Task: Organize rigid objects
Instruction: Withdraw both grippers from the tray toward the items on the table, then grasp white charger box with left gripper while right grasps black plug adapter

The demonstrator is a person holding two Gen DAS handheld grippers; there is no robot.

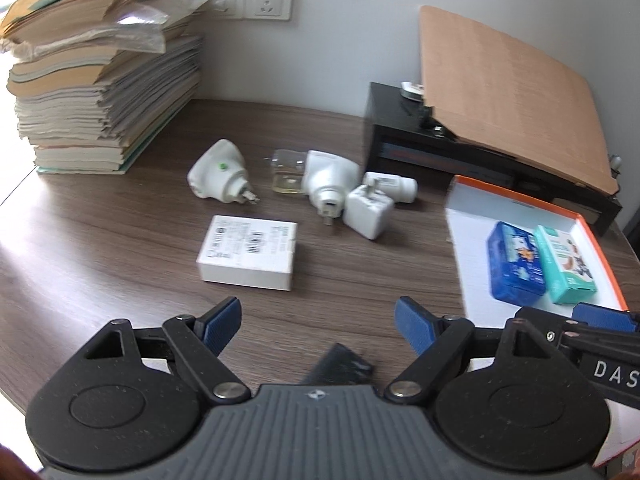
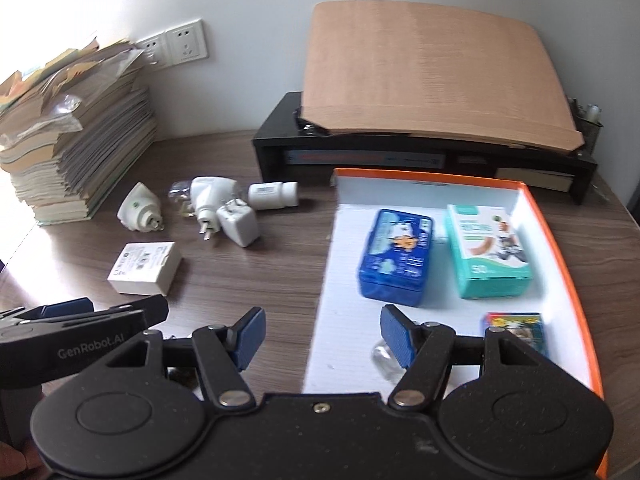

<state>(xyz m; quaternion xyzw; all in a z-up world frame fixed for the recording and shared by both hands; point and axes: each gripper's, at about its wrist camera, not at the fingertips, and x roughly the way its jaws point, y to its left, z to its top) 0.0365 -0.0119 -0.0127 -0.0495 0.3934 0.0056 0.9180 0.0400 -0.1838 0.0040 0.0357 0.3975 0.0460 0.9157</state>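
Observation:
On the brown table lie a white box (image 1: pixel 248 252), two white plug adapters (image 1: pixel 220 176) (image 1: pixel 328 176), a cube charger (image 1: pixel 368 210), a white bottle (image 1: pixel 392 186) and a clear bottle (image 1: pixel 286 172). My left gripper (image 1: pixel 318 324) hangs open just short of the white box, with nothing between its fingers. An orange-rimmed tray (image 2: pixel 336 280) holds a blue box (image 2: pixel 396 256), a teal box (image 2: pixel 488 248), a small colourful box (image 2: pixel 516 328) and a clear vial (image 2: pixel 382 356). My right gripper (image 2: pixel 322 336) is open over the tray's left edge, holding nothing.
A tall stack of booklets (image 1: pixel 100 88) fills the back left. A black desk riser (image 2: pixel 400 156) with a cardboard sheet (image 2: pixel 432 72) on top stands behind the tray. Wall sockets (image 1: pixel 268 0) sit above. A dark flat item (image 1: pixel 340 364) lies under my left gripper.

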